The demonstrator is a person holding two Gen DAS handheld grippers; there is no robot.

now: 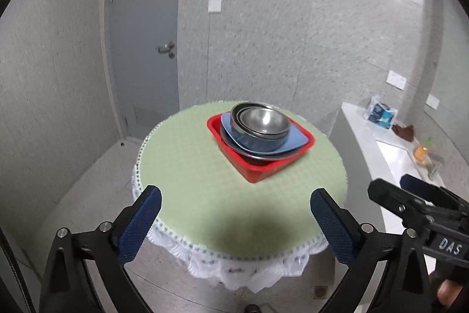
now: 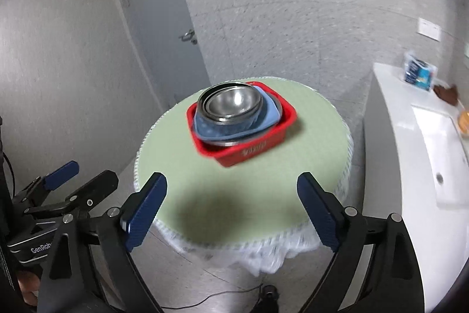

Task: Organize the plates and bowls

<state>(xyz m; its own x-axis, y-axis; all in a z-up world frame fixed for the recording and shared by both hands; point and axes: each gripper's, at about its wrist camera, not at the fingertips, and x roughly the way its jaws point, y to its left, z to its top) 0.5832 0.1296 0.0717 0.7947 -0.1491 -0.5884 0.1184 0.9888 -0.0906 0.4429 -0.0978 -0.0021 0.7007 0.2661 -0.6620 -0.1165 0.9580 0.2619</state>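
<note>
A red plastic basket (image 1: 261,170) (image 2: 252,150) stands on the far half of a round table with a green cloth (image 1: 187,166) (image 2: 307,160). In it lie a steel plate, a blue plate (image 1: 293,141) (image 2: 214,129) and nested steel bowls (image 1: 261,121) (image 2: 231,103) on top. My left gripper (image 1: 234,213) is open and empty, above the table's near edge. My right gripper (image 2: 231,201) is open and empty, also short of the basket. Each gripper shows in the other's view, the right one (image 1: 410,195) and the left one (image 2: 79,178).
A grey door (image 1: 140,49) and speckled wall stand behind the table. A white counter with a sink (image 2: 425,154) runs along the right, holding a tissue pack (image 2: 417,72) and small items. A white lace skirt hangs below the table rim.
</note>
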